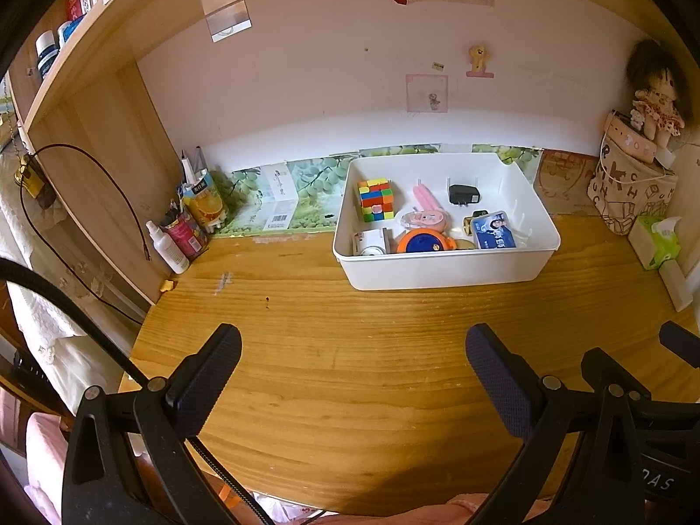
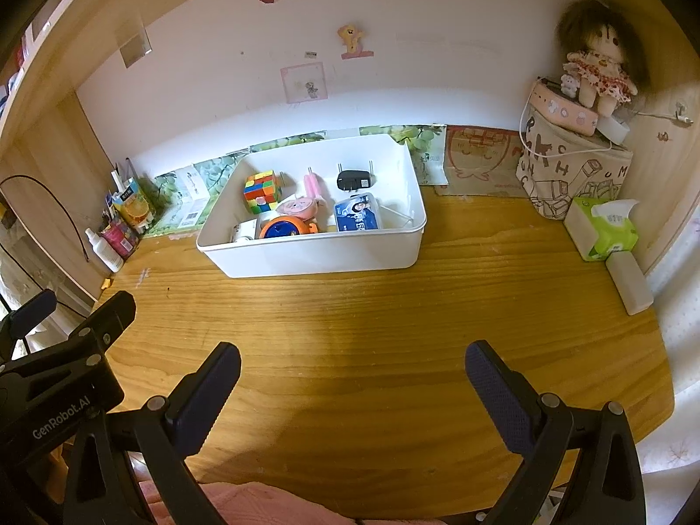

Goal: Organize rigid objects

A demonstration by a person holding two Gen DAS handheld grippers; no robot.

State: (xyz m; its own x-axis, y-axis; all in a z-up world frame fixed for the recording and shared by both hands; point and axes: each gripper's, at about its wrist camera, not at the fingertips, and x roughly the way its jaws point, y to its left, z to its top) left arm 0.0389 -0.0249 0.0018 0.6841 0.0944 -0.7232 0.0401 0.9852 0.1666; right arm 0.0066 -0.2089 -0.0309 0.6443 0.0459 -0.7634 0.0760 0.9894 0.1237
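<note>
Over bare wooden desk (image 1: pixel 350 372), left gripper (image 1: pixel 353 376) and right gripper (image 2: pixel 352 387) hover wide open, empty.

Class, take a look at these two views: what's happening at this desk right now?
A person holds two grippers above a wooden desk, and neither grips anything: the left gripper and right gripper are both open. Small items already lie in the white plastic bin at the back: a multicoloured puzzle cube, a black plug adapter and a round orange and blue gadget.
</note>
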